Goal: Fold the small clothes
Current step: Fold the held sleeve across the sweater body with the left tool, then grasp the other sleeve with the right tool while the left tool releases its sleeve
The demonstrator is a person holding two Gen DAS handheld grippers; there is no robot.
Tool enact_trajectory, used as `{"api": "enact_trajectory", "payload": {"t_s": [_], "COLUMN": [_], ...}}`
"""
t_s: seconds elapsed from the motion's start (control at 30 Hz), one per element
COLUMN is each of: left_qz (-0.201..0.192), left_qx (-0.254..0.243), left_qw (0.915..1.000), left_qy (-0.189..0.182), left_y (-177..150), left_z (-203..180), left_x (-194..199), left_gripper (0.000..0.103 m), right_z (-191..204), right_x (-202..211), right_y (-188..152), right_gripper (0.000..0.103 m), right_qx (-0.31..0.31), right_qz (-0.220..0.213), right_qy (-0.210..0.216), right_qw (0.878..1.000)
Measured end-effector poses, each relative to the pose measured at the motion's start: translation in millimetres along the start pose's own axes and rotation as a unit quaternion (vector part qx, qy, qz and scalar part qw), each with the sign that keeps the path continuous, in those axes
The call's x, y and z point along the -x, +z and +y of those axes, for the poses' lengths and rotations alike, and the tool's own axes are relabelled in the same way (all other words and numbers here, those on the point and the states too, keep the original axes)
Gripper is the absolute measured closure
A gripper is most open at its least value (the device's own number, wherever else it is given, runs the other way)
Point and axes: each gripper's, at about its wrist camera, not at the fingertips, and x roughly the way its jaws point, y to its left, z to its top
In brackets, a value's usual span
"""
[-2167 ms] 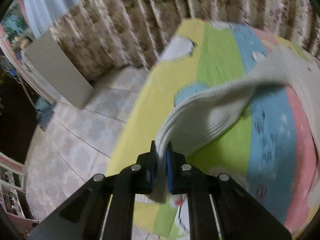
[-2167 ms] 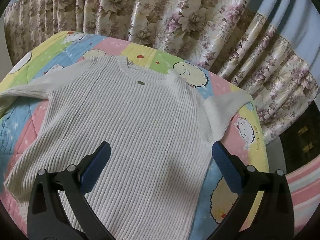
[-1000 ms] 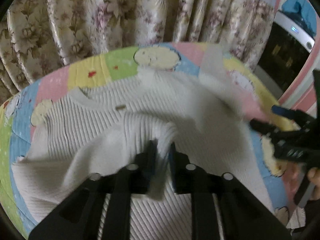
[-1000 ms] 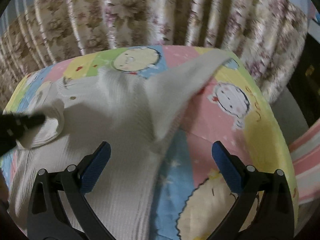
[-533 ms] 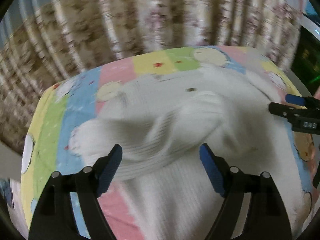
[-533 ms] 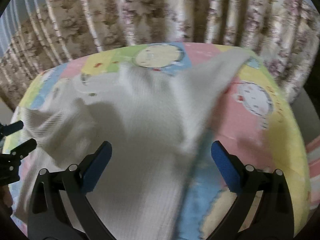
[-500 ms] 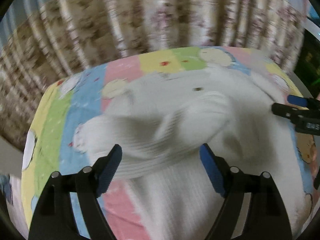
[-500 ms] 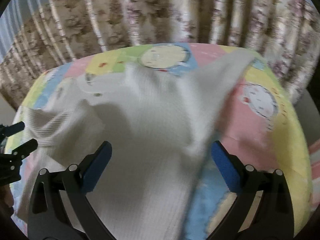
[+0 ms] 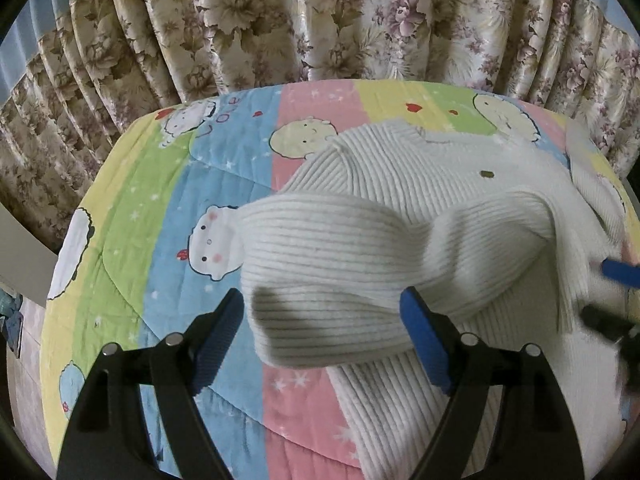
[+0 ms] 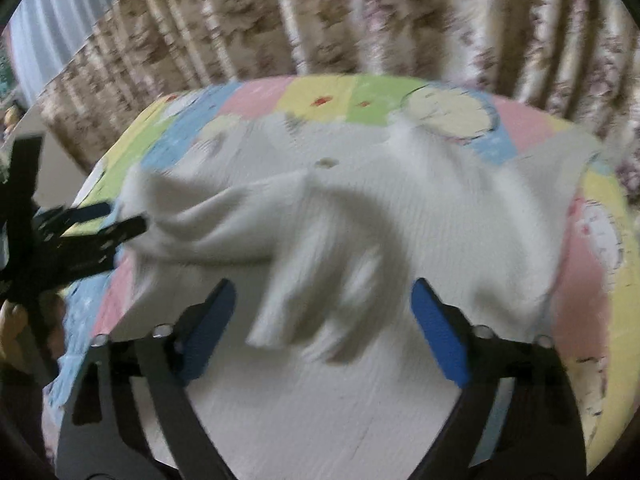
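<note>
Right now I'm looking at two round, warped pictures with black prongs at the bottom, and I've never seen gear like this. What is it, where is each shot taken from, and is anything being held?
There is no robot. A person holds a two-finger gripper in each hand, and each gripper carries a wide-angle camera looking along its fingers, hence the round, bent pictures.

The sharp picture comes from the left gripper, the blurred one from the right gripper. The black prongs with blue pads are each gripper's own fingers.

On a colourful cartoon quilt, in front of flowered curtains, lies a white ribbed sweater. One sleeve is folded across its front.

Nothing is held. The left gripper's jaws stand apart, with the sleeve's end between them but not pinched. The right gripper's jaws are closing, pressing on nothing yet. Each gripper also shows at the edge of the other's picture.
</note>
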Motion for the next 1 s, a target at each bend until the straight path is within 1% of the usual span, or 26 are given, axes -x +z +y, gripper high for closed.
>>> {"api": "enact_trajectory", "payload": {"t_s": [0.03,0.07,0.1,0.13,0.2,0.23,0.3,0.37,0.43,0.5,0.53,0.57,0.63,0.67,0.7,0.73,0.77,0.8,0.83,0.9,1.0], "left_qz": [0.0,-0.001,-0.001,-0.002,-0.003,-0.003,-0.006,-0.009,-0.013,-0.019,-0.021,-0.022,-0.023,-0.022,-0.02,-0.018,-0.015,-0.014,-0.014,-0.012,-0.008], "left_qx": [-0.003,-0.007,-0.01,-0.014,-0.018,-0.019,-0.017,-0.011,-0.004,0.005,0.008,0.012,0.014,0.015,0.015,0.015,0.013,0.012,0.01,0.01,0.007], "left_qw": [1.0,1.0,0.9999,0.9999,0.9998,0.9997,0.9997,0.9997,0.9998,0.9996,0.9996,0.9994,0.9992,0.9991,0.999,0.999,0.9988,0.9987,0.9986,0.9986,0.9993], "left_qy": [0.001,0.004,0.006,0.009,0.012,0.015,0.017,0.017,0.017,0.018,0.019,0.022,0.028,0.033,0.036,0.039,0.044,0.048,0.051,0.05,0.037], "left_y": [0,0,0,0,-1,0,1,3,7,11,13,15,17,18,18,18,19,19,19,19,22], "left_z": [-1,-3,-3,-5,-4,-4,-2,1,5,10,12,14,18,20,22,23,24,25,26,26,23], "left_x": [0,0,0,0,0,0,1,4,6,10,11,11,11,10,9,7,5,4,2,-1,-10], "left_gripper": [0.022,0.022,0.022,0.022,0.022,0.022,0.022,0.022,0.022,0.022,0.022,0.022,0.022,0.022,0.022,0.022,0.022,0.022,0.022,0.022,0.022], "right_z": [5,10,13,14,13,9,-3,-20,-46,-82,-97,-115,-143,-153,-163,-169,-172,-171,-169,-165,-154], "right_x": [-5,-13,-18,-23,-37,-40,-36,-22,-7,4,4,4,-2,-8,-14,-17,-15,-11,-5,6,6], "right_y": [-2,-4,-6,-7,-10,-10,-5,3,13,21,23,26,28,28,29,28,28,29,30,30,28], "right_gripper": [0.026,0.032,0.04,0.047,0.086,0.087,0.096,0.096,0.096,0.096,0.096,0.096,0.096,0.096,0.092,0.088,0.086,0.078,0.072,0.056,0.048], "right_qx": [0.007,0.015,0.02,0.023,0.023,0.019,-0.006,-0.034,-0.085,-0.154,-0.181,-0.206,-0.237,-0.25,-0.263,-0.274,-0.269,-0.257,-0.245,-0.228,-0.191], "right_qz": [0.009,0.02,0.028,0.034,0.053,0.055,0.039,0.01,-0.02,-0.043,-0.046,-0.049,-0.044,-0.03,-0.014,-0.012,-0.022,-0.027,-0.034,-0.05,-0.051], "right_qy": [0.0,-0.004,-0.007,-0.008,-0.012,-0.01,0.01,0.014,0.029,0.041,0.042,0.033,0.006,0.005,0.011,0.02,0.021,0.011,-0.001,-0.016,-0.039], "right_qw": [1.0,1.0,0.999,0.999,0.998,0.998,0.999,0.999,0.996,0.986,0.982,0.977,0.971,0.968,0.965,0.962,0.963,0.966,0.969,0.972,0.98]}}
